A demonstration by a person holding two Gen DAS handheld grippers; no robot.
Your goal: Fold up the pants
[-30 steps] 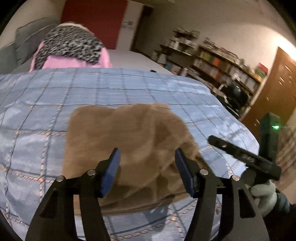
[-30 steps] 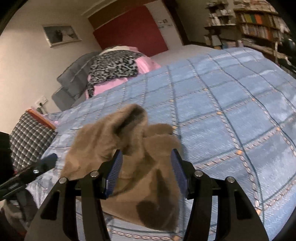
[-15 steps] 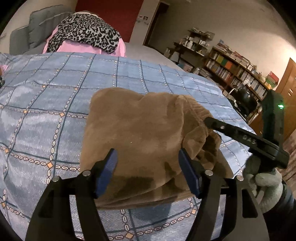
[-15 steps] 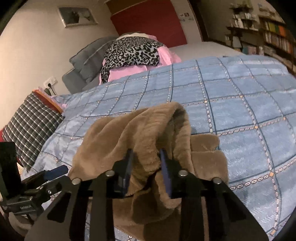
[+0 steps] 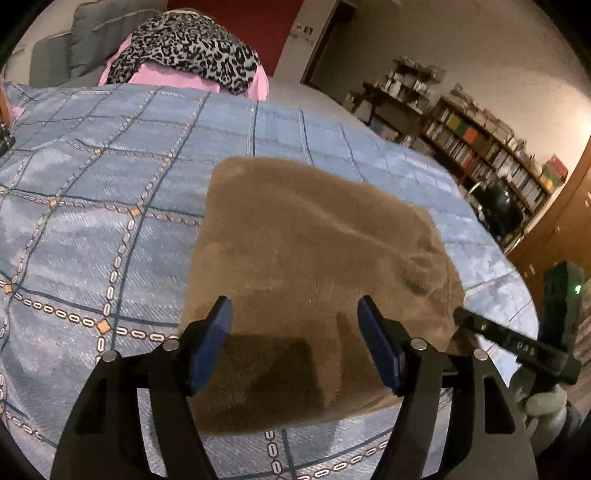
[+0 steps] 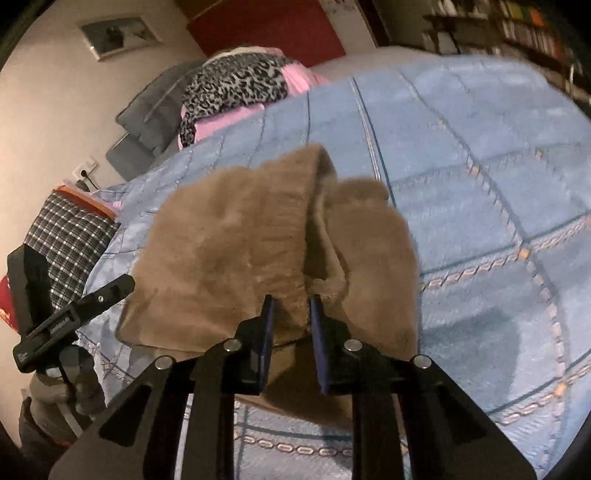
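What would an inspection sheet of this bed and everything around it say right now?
Surface: blue checked quilt spread over a bed.
Job's things: fuzzy brown pants lying in a folded heap on the quilt, one edge lifted.
Clutter: leopard-print cloth on pink fabric at the far end; plaid cushion beside the bed.
Grippers: left gripper open, hovering over the pants' near edge; right gripper pinched shut on a raised fold of the pants.
Cables: nothing seen on the bed; a wall socket with something plugged in.
Surroundings: bookshelves, red wall panel, framed picture, wooden door.
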